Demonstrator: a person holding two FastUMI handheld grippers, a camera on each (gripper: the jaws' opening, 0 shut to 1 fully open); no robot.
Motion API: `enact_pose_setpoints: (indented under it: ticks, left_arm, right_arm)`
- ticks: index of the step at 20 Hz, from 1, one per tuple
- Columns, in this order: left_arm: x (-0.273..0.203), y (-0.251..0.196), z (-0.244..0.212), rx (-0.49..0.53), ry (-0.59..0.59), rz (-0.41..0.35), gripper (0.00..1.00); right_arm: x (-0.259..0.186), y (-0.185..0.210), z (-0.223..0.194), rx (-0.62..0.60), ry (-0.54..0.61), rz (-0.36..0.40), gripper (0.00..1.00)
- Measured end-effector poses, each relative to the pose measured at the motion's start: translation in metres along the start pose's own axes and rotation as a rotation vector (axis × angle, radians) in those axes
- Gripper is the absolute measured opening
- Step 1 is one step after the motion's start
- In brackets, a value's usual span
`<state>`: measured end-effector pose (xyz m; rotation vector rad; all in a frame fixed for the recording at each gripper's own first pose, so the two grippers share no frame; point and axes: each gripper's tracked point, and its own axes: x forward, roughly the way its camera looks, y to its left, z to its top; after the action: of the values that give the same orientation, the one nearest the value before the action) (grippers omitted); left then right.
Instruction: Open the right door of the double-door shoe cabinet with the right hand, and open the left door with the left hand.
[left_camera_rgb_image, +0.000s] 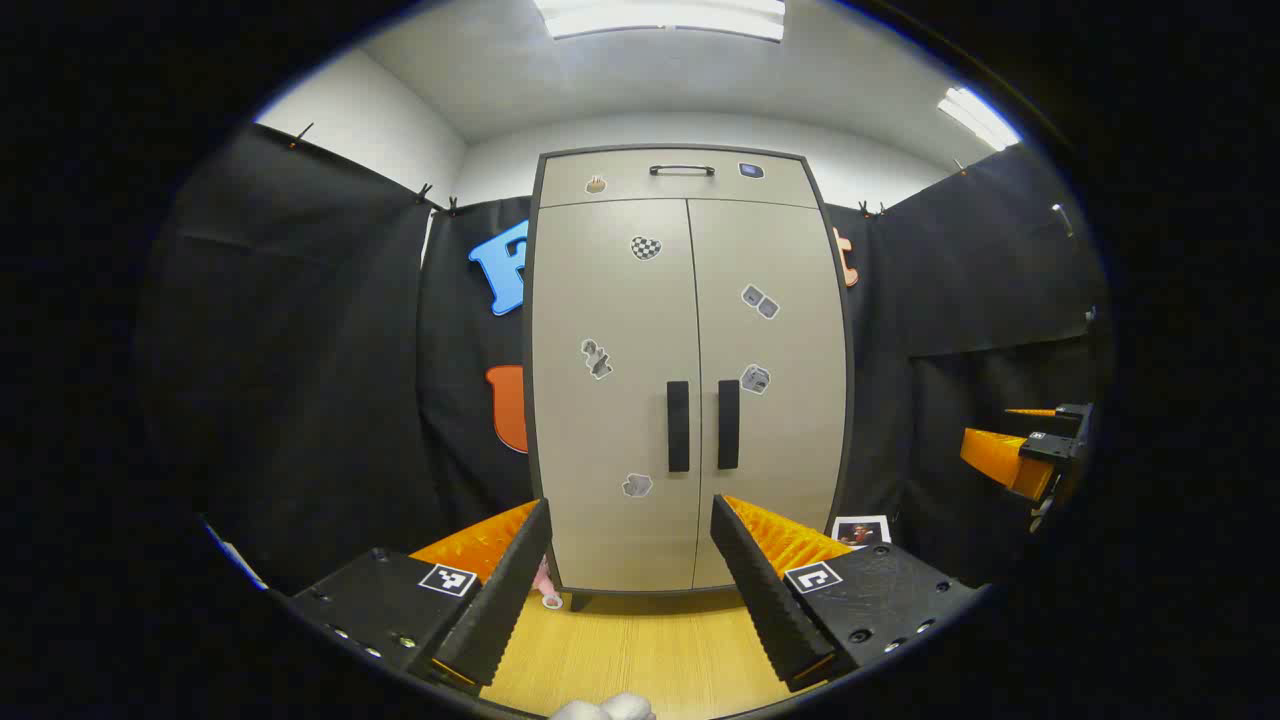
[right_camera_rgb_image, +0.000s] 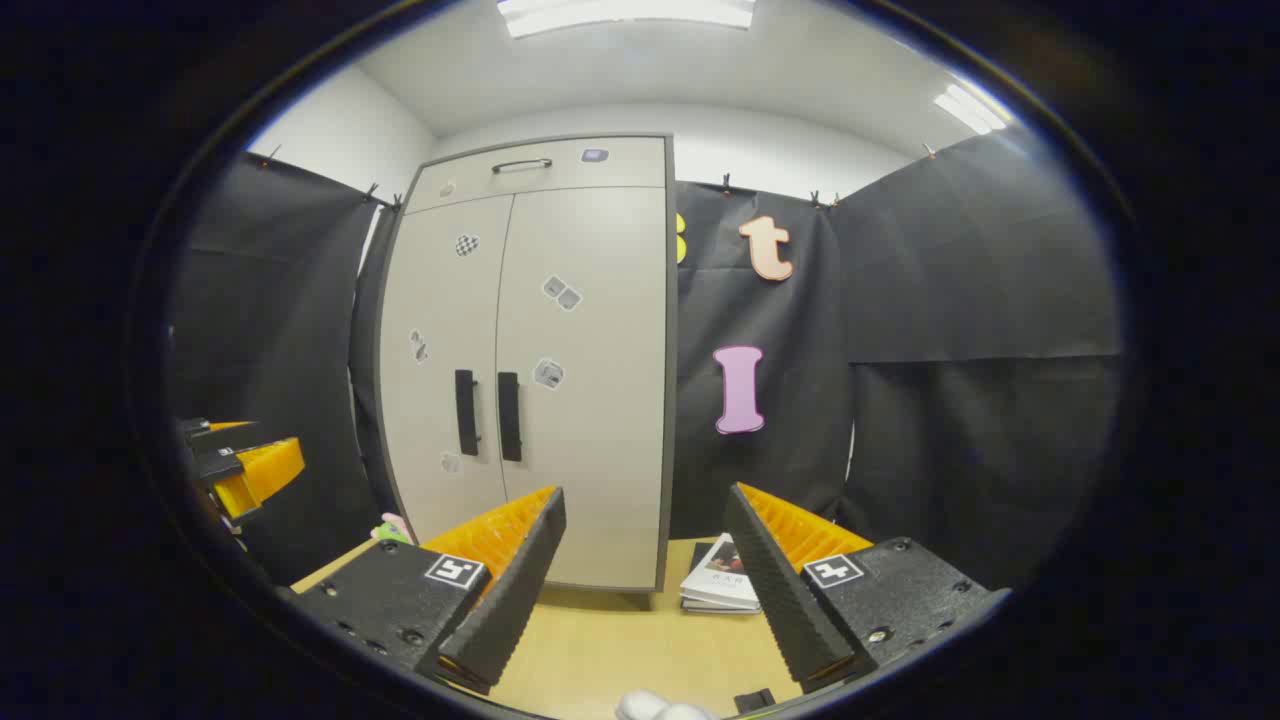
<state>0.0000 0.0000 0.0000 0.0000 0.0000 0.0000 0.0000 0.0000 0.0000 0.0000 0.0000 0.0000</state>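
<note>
A beige double-door shoe cabinet (left_camera_rgb_image: 690, 380) stands straight ahead in the left gripper view, both doors closed. Its left door handle (left_camera_rgb_image: 678, 426) and right door handle (left_camera_rgb_image: 728, 424) are dark vertical bars at the centre seam. My left gripper (left_camera_rgb_image: 630, 525) is open, some way short of the doors, nothing between its fingers. In the right gripper view the cabinet (right_camera_rgb_image: 530, 370) sits left of centre, with the right door handle (right_camera_rgb_image: 509, 403) and left door handle (right_camera_rgb_image: 466, 398) visible. My right gripper (right_camera_rgb_image: 645, 510) is open and empty, aimed at the cabinet's right edge. The right gripper (left_camera_rgb_image: 1030, 455) also shows far right.
The cabinet rests on a wooden floor (left_camera_rgb_image: 650, 650). A top drawer with a handle (left_camera_rgb_image: 682, 170) sits above the doors. Magazines (right_camera_rgb_image: 722, 585) lie on the floor right of the cabinet. A small pink object (left_camera_rgb_image: 545, 585) lies at its left foot. Black cloth walls surround it.
</note>
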Motion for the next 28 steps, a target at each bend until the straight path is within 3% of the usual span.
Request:
enact_pose_setpoints:
  ticks: [18, 23, 28]
  left_arm:
    - [-0.004, 0.003, -0.002, 0.002, 0.015, -0.004, 0.96]
    - [-0.005, 0.004, -0.004, -0.002, 0.035, 0.009, 0.96]
    - [-0.004, 0.008, -0.004, 0.005, 0.048, 0.064, 0.96]
  right_arm:
    - [0.008, 0.006, -0.003, -0.02, 0.008, -0.023, 0.99]
    - [0.036, 0.015, -0.004, -0.014, 0.012, -0.045, 1.0]
    - [0.09, 0.051, -0.003, 0.013, 0.031, -0.008, 1.0]
